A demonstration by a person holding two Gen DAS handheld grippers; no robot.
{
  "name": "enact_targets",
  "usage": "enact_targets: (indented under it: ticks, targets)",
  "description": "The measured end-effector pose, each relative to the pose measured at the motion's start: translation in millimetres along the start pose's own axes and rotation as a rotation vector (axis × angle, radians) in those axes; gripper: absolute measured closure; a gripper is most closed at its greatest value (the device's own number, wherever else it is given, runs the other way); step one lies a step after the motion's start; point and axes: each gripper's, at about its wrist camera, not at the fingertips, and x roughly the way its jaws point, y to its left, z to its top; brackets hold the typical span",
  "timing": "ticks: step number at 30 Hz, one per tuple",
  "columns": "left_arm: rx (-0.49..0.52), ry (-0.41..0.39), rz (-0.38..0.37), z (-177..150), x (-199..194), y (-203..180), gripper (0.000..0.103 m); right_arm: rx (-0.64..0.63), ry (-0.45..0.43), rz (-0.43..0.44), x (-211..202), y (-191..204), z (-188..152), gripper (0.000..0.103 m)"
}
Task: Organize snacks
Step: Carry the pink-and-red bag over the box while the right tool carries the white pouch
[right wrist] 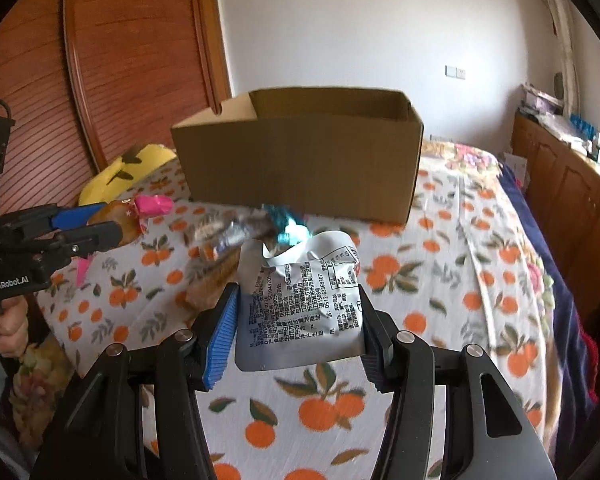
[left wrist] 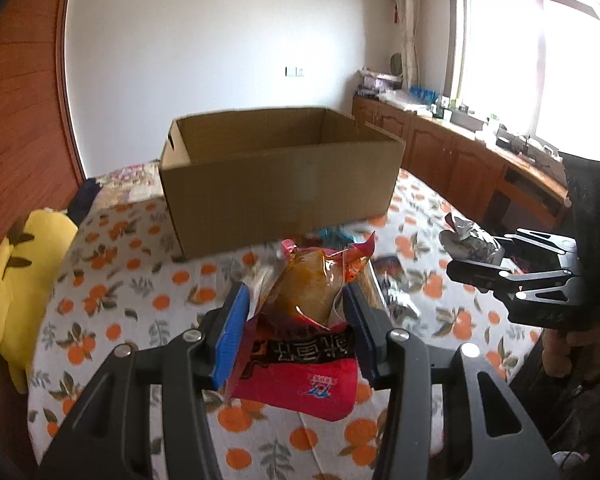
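My left gripper [left wrist: 296,296] is shut on a red snack packet [left wrist: 307,320] with a clear window showing brown food, held above the bed. It appears from the side in the right wrist view, where the left gripper [right wrist: 100,222] grips the red snack packet [right wrist: 132,216]. My right gripper [right wrist: 298,300] is shut on a silver printed packet [right wrist: 300,304]; from the left wrist view the right gripper [left wrist: 479,258] and the silver packet [left wrist: 467,240] sit at the right. An open cardboard box [left wrist: 280,176] [right wrist: 300,160] stands just beyond both. Several loose snacks [right wrist: 240,236] lie in front of it.
A bedsheet with an orange-fruit print [right wrist: 419,300] covers the bed. A yellow plush toy [left wrist: 20,280] [right wrist: 132,168] lies at the bed's left edge. Wooden cabinets [left wrist: 459,160] run along the right under a window; a wooden wardrobe [right wrist: 120,60] stands at the left.
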Motion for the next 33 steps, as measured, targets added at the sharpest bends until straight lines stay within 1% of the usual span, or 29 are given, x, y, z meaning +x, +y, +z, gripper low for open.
enact_targets:
  ticks: [9, 16, 25, 33]
  targets:
    - [-0.004, -0.08, -0.021, 47, 4, 9, 0.056, -0.069, -0.07, -0.001, 1, -1, 54, 0.048]
    - [0.007, -0.145, -0.038, 85, 17, 19, 0.056, -0.1, -0.111, -0.005, 14, -4, 91, 0.048]
    - [-0.007, -0.185, -0.034, 120, 50, 37, 0.056, -0.126, -0.114, -0.01, 47, -13, 118, 0.048]
    - [-0.013, -0.18, -0.007, 137, 86, 51, 0.056, -0.143, -0.115, -0.002, 79, -19, 143, 0.048]
